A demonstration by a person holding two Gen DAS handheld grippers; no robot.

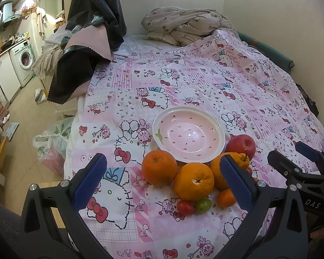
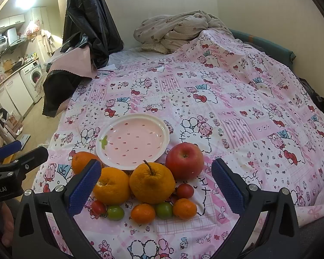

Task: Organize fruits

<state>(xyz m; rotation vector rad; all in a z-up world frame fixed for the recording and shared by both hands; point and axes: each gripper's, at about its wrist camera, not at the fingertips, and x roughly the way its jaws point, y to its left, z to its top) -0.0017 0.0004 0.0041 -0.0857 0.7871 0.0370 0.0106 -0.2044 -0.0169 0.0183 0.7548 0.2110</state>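
A pink strawberry-print bowl sits empty on the bed. Fruit lies in a cluster just in front of it: a red apple, three large oranges, one with a stem, another in the middle and one at the left. Small tangerines, red tomatoes and green ones lie nearest me. My left gripper is open above the oranges. My right gripper is open over the fruit, holding nothing.
The pink cartoon-print bedspread covers the bed. A crumpled beige blanket lies at the far end by the wall. A black sheet hangs at the left edge. Plastic bags sit on the floor left.
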